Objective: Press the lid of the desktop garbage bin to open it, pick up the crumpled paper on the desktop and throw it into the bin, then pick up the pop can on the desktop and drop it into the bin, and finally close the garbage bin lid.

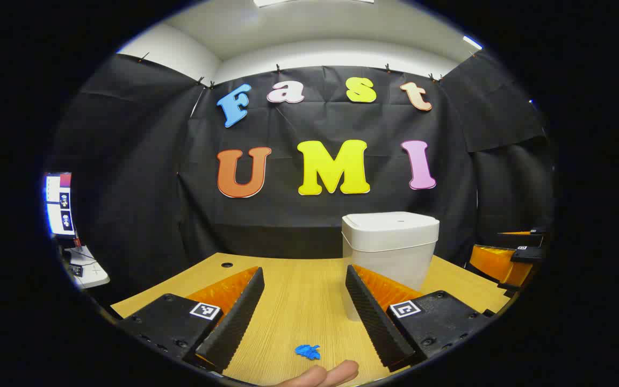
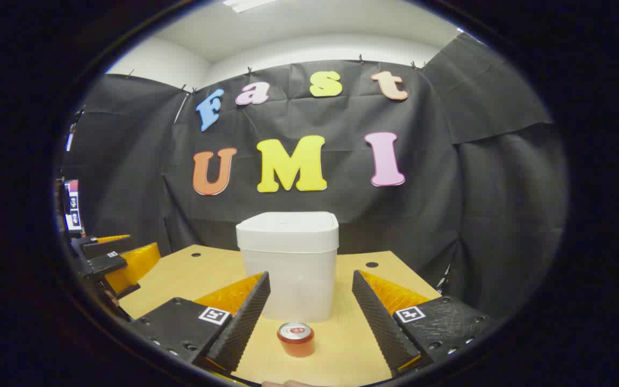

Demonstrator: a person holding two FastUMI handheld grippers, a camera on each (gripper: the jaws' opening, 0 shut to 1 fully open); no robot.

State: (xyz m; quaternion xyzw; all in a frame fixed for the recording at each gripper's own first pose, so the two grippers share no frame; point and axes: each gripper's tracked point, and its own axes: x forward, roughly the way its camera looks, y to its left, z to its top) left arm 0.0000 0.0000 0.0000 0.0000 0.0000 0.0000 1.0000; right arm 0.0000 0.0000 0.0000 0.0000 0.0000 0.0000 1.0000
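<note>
The white desktop bin (image 1: 390, 242) stands on the wooden table (image 1: 299, 290) with its lid down, ahead and to the right of my left gripper (image 1: 304, 270). That gripper is open, and a small blue crumpled paper (image 1: 308, 351) lies on the table between its fingers, close to the camera. In the right gripper view the bin (image 2: 288, 258) stands straight ahead. An upright orange pop can (image 2: 295, 338) with a silver top sits just in front of it, between the spread fingers of my open right gripper (image 2: 310, 274). Neither gripper touches anything.
The right gripper (image 1: 513, 258) shows at the far right of the left gripper view, and the left gripper (image 2: 110, 258) at the far left of the right gripper view. A person's fingertip (image 1: 325, 374) shows at the bottom. A monitor (image 1: 59, 204) stands off the table's left.
</note>
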